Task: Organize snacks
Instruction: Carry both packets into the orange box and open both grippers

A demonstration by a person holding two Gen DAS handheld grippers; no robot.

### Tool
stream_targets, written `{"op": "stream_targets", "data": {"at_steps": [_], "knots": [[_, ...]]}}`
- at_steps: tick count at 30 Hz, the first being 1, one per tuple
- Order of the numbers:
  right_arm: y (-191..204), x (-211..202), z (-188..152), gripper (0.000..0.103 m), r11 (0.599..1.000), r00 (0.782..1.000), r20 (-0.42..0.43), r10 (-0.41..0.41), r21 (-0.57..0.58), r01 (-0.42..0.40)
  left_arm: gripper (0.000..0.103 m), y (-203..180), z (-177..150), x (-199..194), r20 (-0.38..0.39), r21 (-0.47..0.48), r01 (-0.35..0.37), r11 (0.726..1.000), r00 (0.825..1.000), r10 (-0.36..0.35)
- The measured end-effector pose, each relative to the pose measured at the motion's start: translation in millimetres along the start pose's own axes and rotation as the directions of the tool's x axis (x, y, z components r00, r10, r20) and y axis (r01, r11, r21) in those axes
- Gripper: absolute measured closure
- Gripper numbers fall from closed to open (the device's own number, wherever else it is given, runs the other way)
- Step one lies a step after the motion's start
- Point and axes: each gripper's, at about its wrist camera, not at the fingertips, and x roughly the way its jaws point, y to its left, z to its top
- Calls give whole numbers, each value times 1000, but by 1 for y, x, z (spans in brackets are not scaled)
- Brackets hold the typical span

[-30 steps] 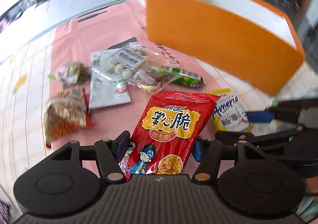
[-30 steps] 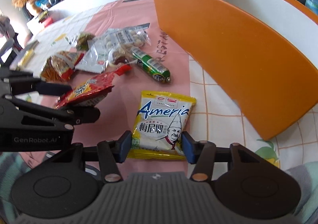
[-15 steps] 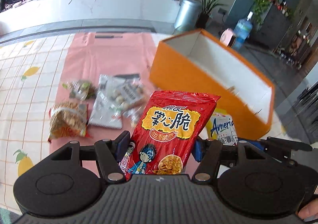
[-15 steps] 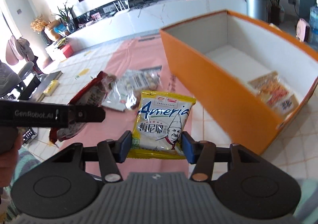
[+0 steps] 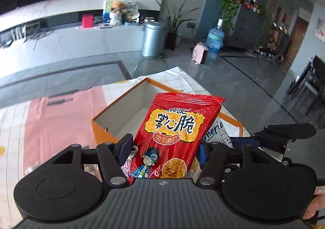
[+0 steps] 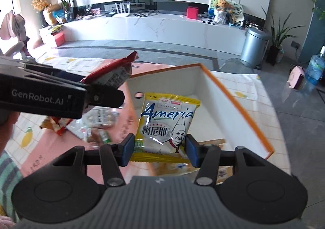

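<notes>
My left gripper [image 5: 164, 147] is shut on a red noodle-snack packet [image 5: 176, 137], held high in front of the orange box [image 5: 103, 125]. My right gripper [image 6: 159, 147] is shut on a yellow "Ameria" packet [image 6: 166, 121], hanging over the open white inside of the orange box [image 6: 239, 105]. In the right wrist view the left gripper [image 6: 101, 94] with its red packet [image 6: 113, 74] sits to the left, above the table. A packet [image 6: 213, 142] lies at the box's near end. The yellow packet [image 5: 218, 131] peeks out behind the red one.
Several loose snacks [image 6: 95, 125] lie on the pink mat [image 6: 50, 147] left of the box. The checked tablecloth [image 6: 262, 90] ends at grey floor on the right. A metal bin [image 6: 254, 46] and a water bottle [image 6: 314, 68] stand beyond.
Both grippers have risen from the table with their packets. The red packet and the yellow packet are now up at the box's height, the yellow one above its opening.
</notes>
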Motion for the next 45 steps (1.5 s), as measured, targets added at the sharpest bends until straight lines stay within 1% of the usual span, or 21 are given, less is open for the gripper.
{"op": "stream_targets", "data": {"at_steps": [5,9,14,20,23,26,29,32,35,38,41,45], "knots": [[-33,26,14,52,1000,998,-61,2,26,0,32,-16,16,38,-50,102,6,995,999,-1],[-48,51,16,52,1000,994,-112,-11,3,12,32,-23,20,67,-100,185,7,983,995,12],[-58,85,14,52,999,985,-171,-20,-33,15,32,-25,17,98,-170,250,23,968,985,21],[-61,114,16,52,998,977,-215,-6,-68,-9,32,-18,11,131,-262,292,28,956,964,52],[-61,128,14,52,997,969,-249,-1,-80,-19,32,-17,8,146,-307,323,30,946,949,75],[-61,138,13,52,996,961,-276,4,-85,-28,32,-16,6,158,-353,326,32,945,931,91],[-63,146,11,52,996,953,-304,12,-83,-39,32,-16,2,168,-369,341,21,940,922,114],[-65,153,10,51,996,945,-328,15,-75,-42,32,-17,1,176,-400,348,24,937,908,125],[-70,163,12,51,997,936,-351,22,-64,-48,31,-17,-1,180,-417,357,21,934,898,139],[-71,168,12,51,997,929,-370,26,-56,-50,31,-16,-2,182,-424,363,20,932,894,146],[-71,172,14,51,997,923,-385,28,-54,-52,27,-14,-4,184,-433,358,19,933,889,148],[-71,176,19,50,997,917,-397,28,-50,-52,26,-12,-5,181,-424,350,19,937,895,140]]}}
